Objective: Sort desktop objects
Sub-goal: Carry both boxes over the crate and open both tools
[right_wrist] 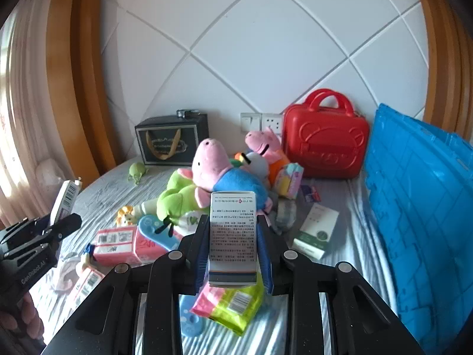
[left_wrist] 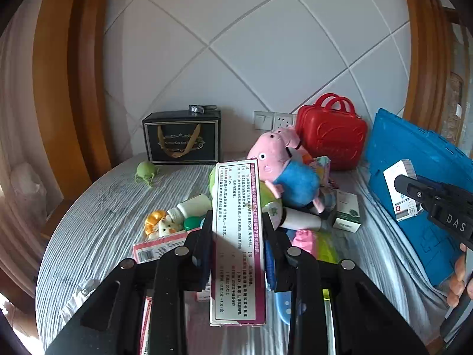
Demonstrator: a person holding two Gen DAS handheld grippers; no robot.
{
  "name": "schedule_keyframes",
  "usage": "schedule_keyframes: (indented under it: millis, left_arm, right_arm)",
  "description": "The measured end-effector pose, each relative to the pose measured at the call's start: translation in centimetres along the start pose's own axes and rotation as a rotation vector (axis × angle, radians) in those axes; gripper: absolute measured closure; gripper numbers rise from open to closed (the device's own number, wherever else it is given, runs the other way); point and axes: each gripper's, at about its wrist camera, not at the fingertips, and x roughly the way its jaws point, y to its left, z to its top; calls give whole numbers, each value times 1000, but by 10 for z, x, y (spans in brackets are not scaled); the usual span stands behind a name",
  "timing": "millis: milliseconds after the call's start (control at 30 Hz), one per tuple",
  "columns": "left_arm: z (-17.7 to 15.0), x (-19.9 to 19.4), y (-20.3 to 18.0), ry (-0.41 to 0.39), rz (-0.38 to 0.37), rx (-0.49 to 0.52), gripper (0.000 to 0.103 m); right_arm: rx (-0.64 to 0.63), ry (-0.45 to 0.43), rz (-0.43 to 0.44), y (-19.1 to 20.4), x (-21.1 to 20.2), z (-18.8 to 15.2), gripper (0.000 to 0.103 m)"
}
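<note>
- Purple-edged medicine box (left_wrist: 238, 236) is clamped lengthwise between the pads of the left gripper (left_wrist: 238, 222), above the striped sheet (left_wrist: 97, 230).
- White medicine box (right_wrist: 233, 233) is pinched by the right gripper (right_wrist: 233, 224), over a pink-and-green packet (right_wrist: 230, 304).
- Beyond lies clutter: a pink carton (right_wrist: 124, 244), a pig plush (right_wrist: 220, 171) and a green-and-white box (right_wrist: 314, 230).
- Farthest, a red case (right_wrist: 325, 145), a black gift bag (right_wrist: 170, 140) and, at right, a blue crate (right_wrist: 419, 207).

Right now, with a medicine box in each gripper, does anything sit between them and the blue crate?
Nothing visible. The left gripper and right gripper hold their boxes above the clutter; the blue crate stands at right, its opening unseen.
</note>
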Motion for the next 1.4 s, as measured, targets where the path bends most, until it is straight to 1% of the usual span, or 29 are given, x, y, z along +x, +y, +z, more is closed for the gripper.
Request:
schedule_keyframes:
  millis: [200, 367, 500, 633, 800, 933, 1000, 1100, 1267, 1400]
  left_arm:
    - [13, -18, -55, -68, -73, 47, 75]
    - [26, -37, -117, -134, -122, 94, 75]
    - [39, -47, -179, -188, -162, 130, 75]
    - [51, -57, -251, -231, -215, 158, 75]
    - [66, -65, -349, -246, -261, 165, 75]
    - [74, -75, -420, -253, -282, 168, 75]
    - [76, -78, -454, -238, -287, 184, 75]
    - [77, -79, -492, -210, -284, 208, 75]
    - [75, -68, -534, -132, -246, 251, 75]
    - [77, -55, -556, -73, -260, 263, 75]
  right_arm:
    - [0, -116, -53, -29, -58, 7, 74]
    - [20, -210, -114, -73, -106, 14, 74]
    - [46, -278, -182, -124, -142, 18, 74]
    - [60, -329, -249, -188, -175, 21, 74]
    - [54, -356, -333, -274, -205, 25, 74]
    - [39, -348, -381, -335, -220, 22, 74]
    - [41, -326, -391, -363, -223, 17, 74]
    - [44, -282, -402, -398, -221, 11, 74]
    - [76, -193, -361, -439, -207, 1, 74]
    - [96, -112, -343, -458, -195, 1, 74]
